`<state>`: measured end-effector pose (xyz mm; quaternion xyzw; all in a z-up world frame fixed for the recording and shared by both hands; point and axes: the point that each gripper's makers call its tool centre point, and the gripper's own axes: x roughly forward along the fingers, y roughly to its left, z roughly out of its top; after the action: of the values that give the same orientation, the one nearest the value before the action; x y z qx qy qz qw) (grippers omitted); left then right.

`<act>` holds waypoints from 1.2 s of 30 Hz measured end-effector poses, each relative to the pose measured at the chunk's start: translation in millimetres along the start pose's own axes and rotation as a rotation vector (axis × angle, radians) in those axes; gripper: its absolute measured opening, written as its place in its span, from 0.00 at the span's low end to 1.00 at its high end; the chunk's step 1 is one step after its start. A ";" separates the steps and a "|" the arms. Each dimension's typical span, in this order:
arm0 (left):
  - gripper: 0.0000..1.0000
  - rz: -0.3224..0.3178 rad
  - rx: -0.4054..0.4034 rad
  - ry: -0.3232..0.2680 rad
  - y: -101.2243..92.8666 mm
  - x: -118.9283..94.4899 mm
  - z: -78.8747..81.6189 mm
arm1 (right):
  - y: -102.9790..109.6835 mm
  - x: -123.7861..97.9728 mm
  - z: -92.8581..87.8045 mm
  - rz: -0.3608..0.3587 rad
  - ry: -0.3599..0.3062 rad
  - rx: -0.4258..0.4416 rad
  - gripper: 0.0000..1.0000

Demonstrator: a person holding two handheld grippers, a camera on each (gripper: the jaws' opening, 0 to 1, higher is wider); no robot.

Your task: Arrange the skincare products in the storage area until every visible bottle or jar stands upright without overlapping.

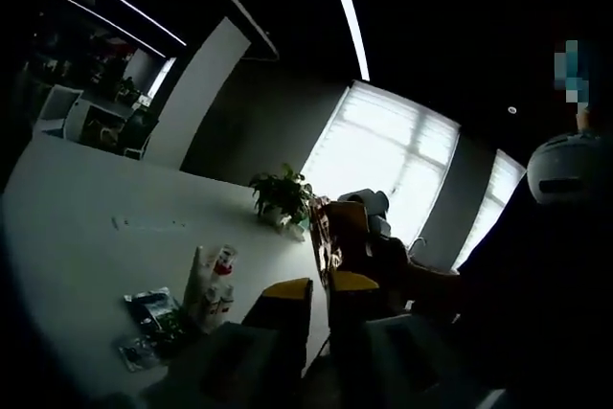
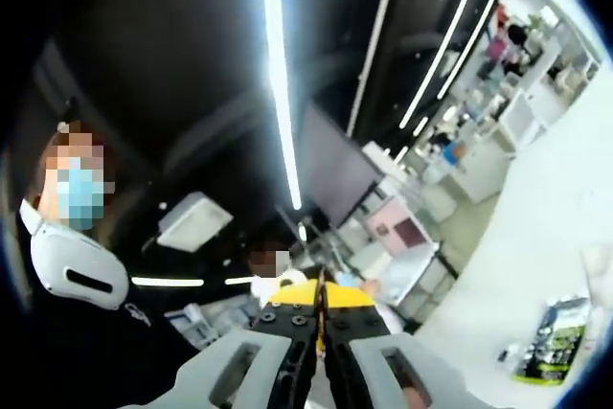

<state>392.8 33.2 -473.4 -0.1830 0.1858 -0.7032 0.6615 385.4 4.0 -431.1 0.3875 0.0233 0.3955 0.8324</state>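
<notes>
A small cluster of white skincare bottles [image 1: 213, 284] stands on the white table [image 1: 86, 227], one with a red band near its top. Dark green sachets [image 1: 153, 318] lie flat just left of them. My left gripper [image 1: 321, 286] hovers off the table's right edge beside the bottles, its yellow-tipped jaws apart and empty. In the right gripper view, my right gripper [image 2: 321, 306] points up toward the ceiling with its yellow tips pressed together and nothing held. A green sachet [image 2: 556, 337] lies on the white table [image 2: 536, 237] at that view's lower right.
A potted plant [image 1: 281, 196] stands further along the table, with chairs [image 1: 359, 227] past its end. A person in dark clothes [image 1: 565, 265] stands close on the right. Bright windows [image 1: 393, 155] lie behind. Ceiling light strips [image 2: 278, 74] run overhead.
</notes>
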 end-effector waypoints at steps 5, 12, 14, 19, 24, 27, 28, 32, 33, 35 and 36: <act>0.08 0.009 -0.009 -0.017 -0.3 2.5 2.1 | -6.0 0.6 -1.6 -0.020 0.000 0.000 0.00; 0.07 0.028 -0.031 -0.054 2.9 4.5 6.7 | -12.0 3.0 -5.5 -0.028 0.003 0.013 0.00; 0.07 0.030 -0.041 -0.057 5.0 4.8 5.4 | -14.9 3.3 -5.9 -0.032 0.001 0.020 0.00; 0.04 0.030 -0.089 -0.051 5.9 6.8 1.2 | -23.0 3.3 -8.2 -0.048 0.001 0.034 0.00; 0.04 0.032 -0.111 -0.046 13.5 5.3 1.3 | -32.0 4.2 -9.6 -0.061 -0.008 0.054 0.00; 0.04 0.032 -0.118 -0.043 18.8 4.6 1.1 | -35.0 4.8 -10.0 -0.063 -0.010 0.051 0.00; 0.04 0.032 -0.122 -0.042 20.5 4.5 0.9 | -36.3 5.0 -10.4 -0.066 -0.009 0.050 0.00; 0.04 0.033 -0.137 -0.037 26.6 6.0 -1.8 | -41.0 4.9 -11.8 -0.072 -0.008 0.024 0.00; 0.04 0.034 -0.141 -0.036 27.2 6.9 -2.5 | -45.1 4.3 -12.8 -0.088 -0.005 0.013 0.00; 0.04 0.035 -0.144 -0.028 30.0 8.1 -4.5 | -48.6 3.9 -14.2 -0.096 0.002 0.007 0.01; 0.04 0.036 -0.146 -0.026 31.3 8.3 -5.0 | -50.8 3.5 -15.2 -0.099 0.005 0.007 0.02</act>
<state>416.8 23.3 -493.4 -0.2365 0.2312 -0.6733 0.6613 415.1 -3.7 -474.5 0.3877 0.0458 0.3549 0.8495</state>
